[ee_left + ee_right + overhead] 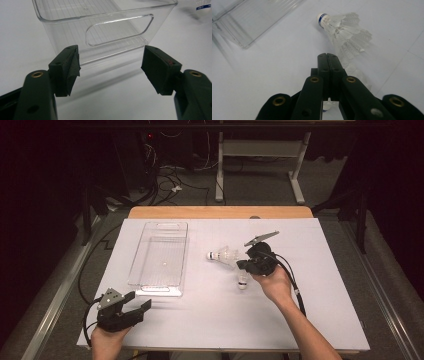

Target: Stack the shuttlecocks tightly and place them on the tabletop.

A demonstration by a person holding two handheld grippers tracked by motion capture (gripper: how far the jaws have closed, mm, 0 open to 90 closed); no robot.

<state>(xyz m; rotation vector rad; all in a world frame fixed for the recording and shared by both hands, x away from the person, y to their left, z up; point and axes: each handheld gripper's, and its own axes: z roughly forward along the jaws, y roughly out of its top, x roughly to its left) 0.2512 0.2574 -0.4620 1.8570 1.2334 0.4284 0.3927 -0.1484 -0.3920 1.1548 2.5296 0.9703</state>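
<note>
On the white table cover (210, 315) the near half lies open from 4 to 8 o'clock; a gripper could sweep there freely. The clear bin (161, 252) blocks the left at 10 o'clock, its handled end wall just ahead of the left gripper (139, 302), whose jaws stand wide; two shuttlecocks obstruct the middle, one (223, 255) at 12 o'clock of the right gripper (241, 265), jaws pressed together, the other (242, 281) beneath it; the gap between bin and shuttlecocks is passable.
</note>
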